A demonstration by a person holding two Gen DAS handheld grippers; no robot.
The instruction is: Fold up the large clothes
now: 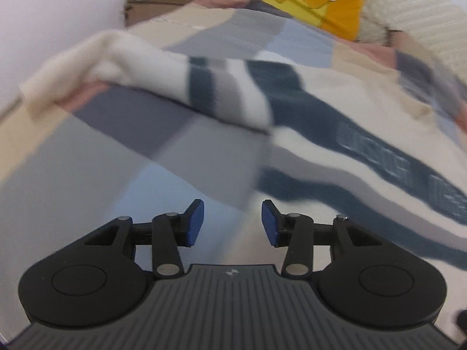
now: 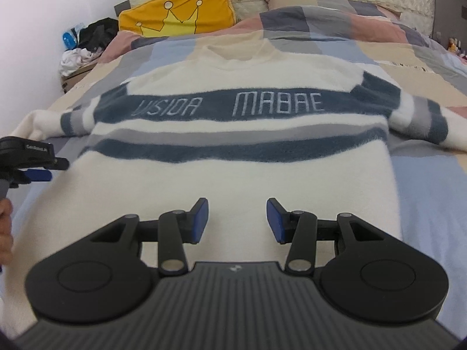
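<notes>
Since it lies spread flat and face up, sleeves out to each side, across the patchwork bedspread (image 2: 364, 32), the striped sweater (image 2: 233, 151) looks ready for folding. The right gripper (image 2: 237, 221) hangs over its near hem, tongs parted and empty; the left gripper (image 1: 232, 223), likewise parted and holding nothing, is at its left edge. A cardboard box (image 2: 68, 83) far left holds crumpled clothes.

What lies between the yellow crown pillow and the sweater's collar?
In the right wrist view, only the checked bedspread lies between the pillow and the sweater collar; nothing else rests there.
</notes>
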